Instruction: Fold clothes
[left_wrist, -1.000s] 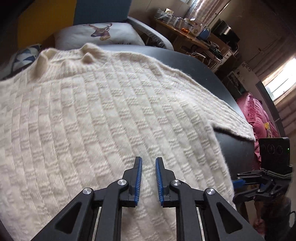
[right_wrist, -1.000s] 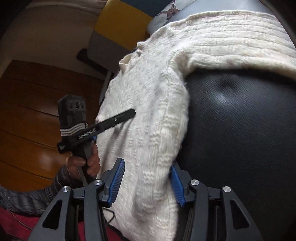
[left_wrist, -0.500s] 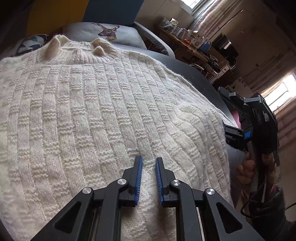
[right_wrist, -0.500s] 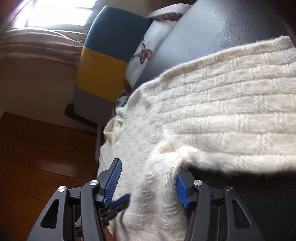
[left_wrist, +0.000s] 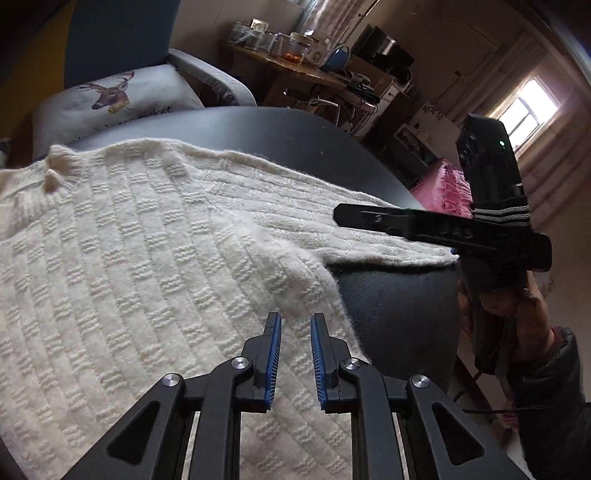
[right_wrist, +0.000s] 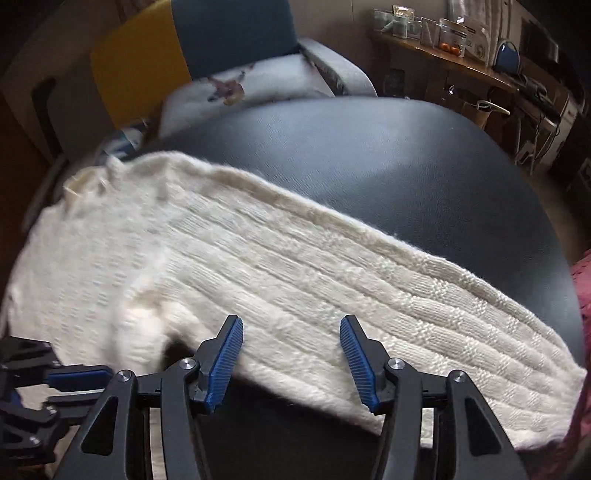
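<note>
A cream knitted sweater lies spread on the round black table, collar at the far left. Its sleeve stretches flat to the right across the tabletop. My left gripper hovers over the sweater's body near the armpit, its jaws a narrow gap apart with nothing between them. My right gripper stands open above the sleeve's near edge; its pads do not press the knit. In the left wrist view the right gripper hangs over the sleeve. The left gripper shows at the lower left of the right wrist view.
A deer-print cushion sits on a blue and yellow armchair behind the table. A cluttered wooden desk stands at the back. Pink fabric lies beyond the table's right edge. A person's hand grips the right tool.
The sleeve, earlier hanging over the table's edge between the right jaws, now lies stretched across the top. The right gripper swung round over it and opened a little. The left gripper moved toward the armpit.
</note>
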